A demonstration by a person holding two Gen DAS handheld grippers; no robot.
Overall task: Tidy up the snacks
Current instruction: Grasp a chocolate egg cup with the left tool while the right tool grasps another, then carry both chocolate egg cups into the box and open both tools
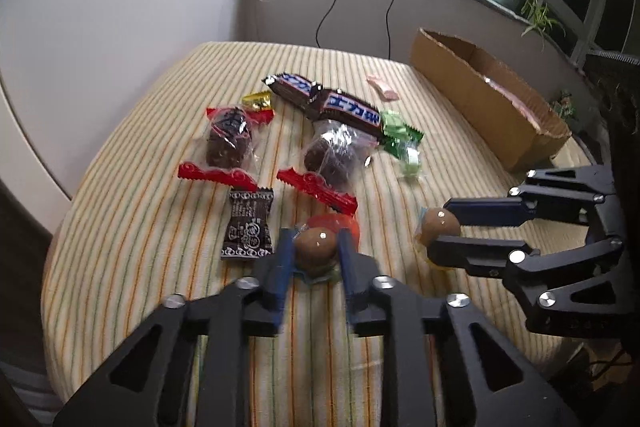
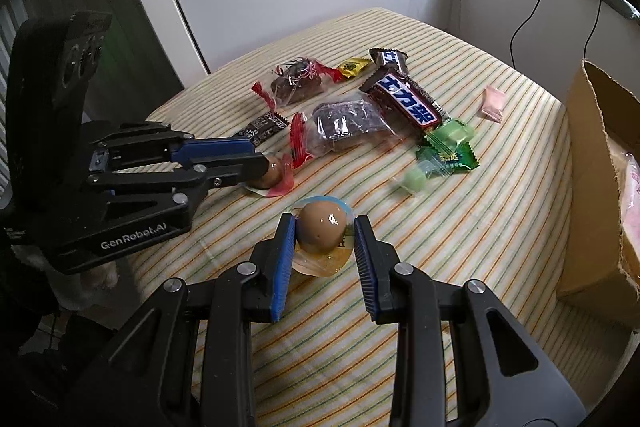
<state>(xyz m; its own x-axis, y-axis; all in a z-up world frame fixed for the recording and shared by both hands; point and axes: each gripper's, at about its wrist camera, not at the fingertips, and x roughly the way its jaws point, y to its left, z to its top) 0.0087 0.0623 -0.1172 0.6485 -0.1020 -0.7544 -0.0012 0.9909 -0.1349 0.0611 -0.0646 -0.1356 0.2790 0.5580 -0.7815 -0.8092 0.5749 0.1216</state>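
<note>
1. The left gripper (image 1: 315, 247) has a packaged brown egg (image 1: 315, 244) between its blue pads; the jaws stand narrow and appear to press its sides, the red-edged wrapper poking out just beyond the tips.
2. The right gripper (image 2: 325, 229) brackets a second packaged egg (image 2: 321, 230). The left pad touches it; a sliver of gap shows at the right pad, so I would not call this a firm hold.
3. Before lifting, I would close the right jaws until both pads bear on the egg's widest part, not on the loose clear film below it.
4. Squeeze gently: the shape is round and the wrap slick, so it may squirt forward out of the tips.
5. Lift straight up off the striped cloth (image 2: 460, 247), both hands together, to avoid dragging wrappers.
6. The cardboard box (image 2: 592, 187) lies right of the right jaws, probably the destination; the chocolate bars (image 1: 332, 101) and other sweets sit ahead of both tips, clear of the grasp.
</note>
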